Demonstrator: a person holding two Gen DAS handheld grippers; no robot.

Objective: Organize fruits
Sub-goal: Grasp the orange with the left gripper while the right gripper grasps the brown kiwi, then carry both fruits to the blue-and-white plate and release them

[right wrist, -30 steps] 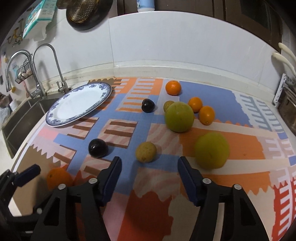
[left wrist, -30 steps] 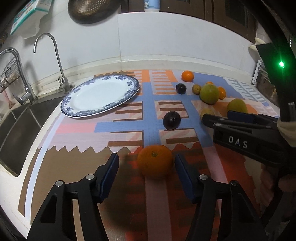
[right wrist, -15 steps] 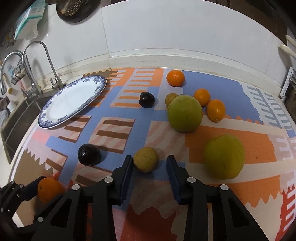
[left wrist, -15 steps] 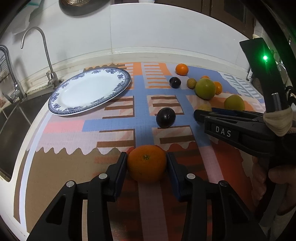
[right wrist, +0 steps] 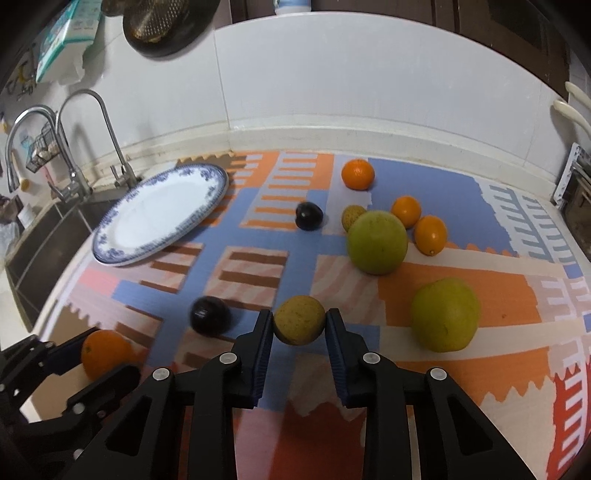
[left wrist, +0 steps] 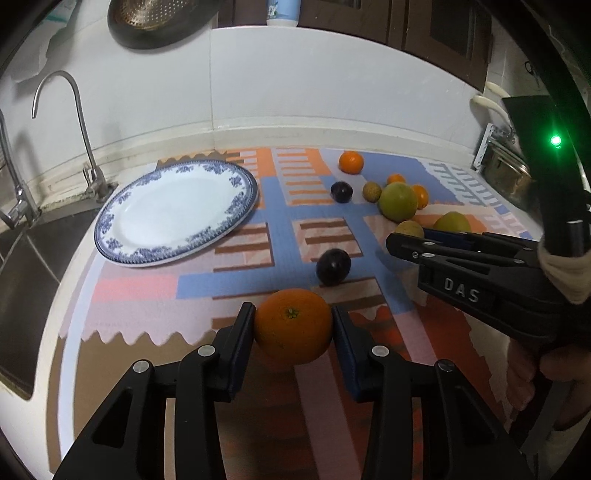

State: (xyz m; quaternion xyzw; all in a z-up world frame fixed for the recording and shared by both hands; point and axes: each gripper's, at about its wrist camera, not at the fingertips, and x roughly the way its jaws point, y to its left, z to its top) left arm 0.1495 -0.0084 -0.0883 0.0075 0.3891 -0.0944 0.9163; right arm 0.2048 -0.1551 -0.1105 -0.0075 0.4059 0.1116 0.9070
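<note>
At lower centre of each wrist view, we hold one fruit per claw: left claw [left wrist: 293,325] grips orange [left wrist: 293,323], right claw [right wrist: 299,326] grips yellow-brown fruit [right wrist: 300,319]. Step: pickup; next, we judge, carry to plate [left wrist: 110,236], upper left.

Near dark plum [right wrist: 209,316] motion-blurred; colander [left wrist: 155,22] and blue-white bottle [left wrist: 283,13] cropped by top edge.

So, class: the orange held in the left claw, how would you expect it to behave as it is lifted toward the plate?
The orange looks round and smooth, so it would probably roll if released on the flat mat. The left claw pinches it only at two side points, so it might slip or twist. It fills the gap, so it is likely fairly heavy.
</note>
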